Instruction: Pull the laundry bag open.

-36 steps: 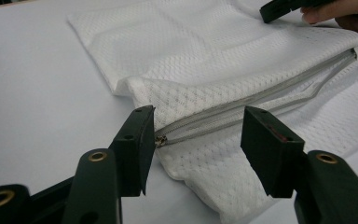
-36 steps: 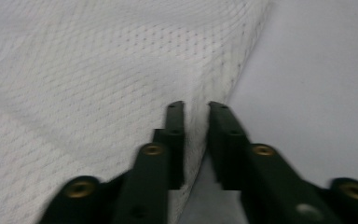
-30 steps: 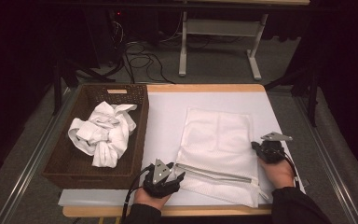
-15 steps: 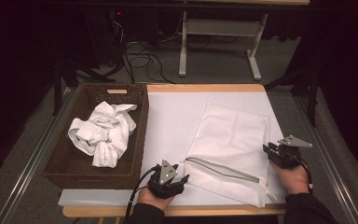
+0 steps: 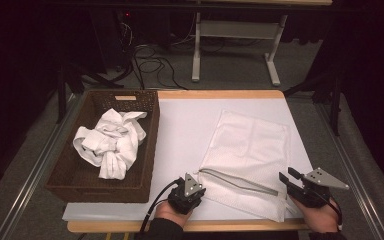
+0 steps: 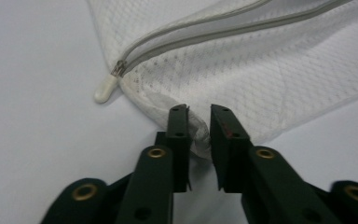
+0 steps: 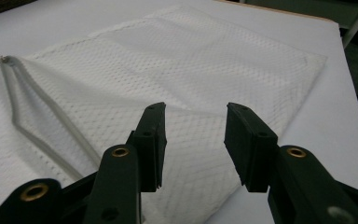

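A white mesh laundry bag (image 5: 250, 145) lies flat on the white table (image 5: 185, 125), turned a little askew. Its grey zipper (image 5: 235, 181) runs along the near edge and gapes partly open. My left gripper (image 5: 196, 176) sits at the bag's near left corner. In the left gripper view the left gripper (image 6: 199, 109) is shut on a fold of the bag (image 6: 261, 60), just below the white zipper pull (image 6: 105, 89). My right gripper (image 5: 290, 176) is at the bag's near right corner. In the right gripper view the right gripper (image 7: 195, 108) stands open over the mesh (image 7: 191, 60), holding nothing.
A dark wicker basket (image 5: 152, 150) stands at the left of the table with a heap of white cloth (image 5: 111, 142) in it. The table's wooden front edge (image 5: 230, 226) runs just behind both hands. A grey frame stands on the floor beyond the table.
The bag has swung so its far end points more to the right. My right gripper has moved right and nearer the front edge. The left gripper shifted slightly right.
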A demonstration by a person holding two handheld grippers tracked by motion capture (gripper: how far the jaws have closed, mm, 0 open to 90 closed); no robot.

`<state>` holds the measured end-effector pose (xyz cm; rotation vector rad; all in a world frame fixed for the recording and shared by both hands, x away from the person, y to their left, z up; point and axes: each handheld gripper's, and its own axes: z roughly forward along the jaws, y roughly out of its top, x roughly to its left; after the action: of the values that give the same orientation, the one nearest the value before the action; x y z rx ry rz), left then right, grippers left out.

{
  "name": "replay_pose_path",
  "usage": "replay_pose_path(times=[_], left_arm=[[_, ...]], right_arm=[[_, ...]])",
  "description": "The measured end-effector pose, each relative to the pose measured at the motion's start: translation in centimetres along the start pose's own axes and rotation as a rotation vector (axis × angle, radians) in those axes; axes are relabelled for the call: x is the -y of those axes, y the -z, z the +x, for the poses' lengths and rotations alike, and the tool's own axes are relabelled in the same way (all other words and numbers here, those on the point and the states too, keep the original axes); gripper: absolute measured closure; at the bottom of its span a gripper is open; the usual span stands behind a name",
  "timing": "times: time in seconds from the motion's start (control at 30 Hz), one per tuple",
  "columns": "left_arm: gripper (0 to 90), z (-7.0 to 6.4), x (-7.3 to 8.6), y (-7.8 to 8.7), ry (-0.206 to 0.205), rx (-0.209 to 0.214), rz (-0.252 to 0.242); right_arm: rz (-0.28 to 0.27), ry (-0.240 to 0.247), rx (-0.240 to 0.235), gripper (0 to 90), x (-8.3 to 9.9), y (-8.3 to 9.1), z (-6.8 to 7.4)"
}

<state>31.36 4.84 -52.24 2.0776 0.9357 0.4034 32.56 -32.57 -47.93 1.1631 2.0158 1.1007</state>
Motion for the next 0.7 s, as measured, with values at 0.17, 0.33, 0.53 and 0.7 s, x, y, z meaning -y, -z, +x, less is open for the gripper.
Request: replay_pose_path(times=[0.17, 0.33, 0.53, 0.7], left_arm=[[88.4, 0.7, 0.3, 0.5, 0.023, -0.046, -0.007], [81.6, 1.3, 0.4, 1.3, 0.060, -0.042, -0.048], [57.9, 0.9, 0.0, 2.8, 0.030, -0.070, -0.128], [44.1, 0.8, -0.3, 3.6, 0.018, -0.096, -0.175]], right_arm=[[-0.007, 0.014, -0.023, 58.0, 0.0, 0.3, 0.7], [-0.010, 0.011, -0.053, 51.5, 0.1, 0.5, 1.3], [-0.002, 0.014, -0.121, 33.0, 0.4, 0.3, 2.5], [-0.023, 0.018, -0.109, 17.7, 0.2, 0.4, 3.4]])
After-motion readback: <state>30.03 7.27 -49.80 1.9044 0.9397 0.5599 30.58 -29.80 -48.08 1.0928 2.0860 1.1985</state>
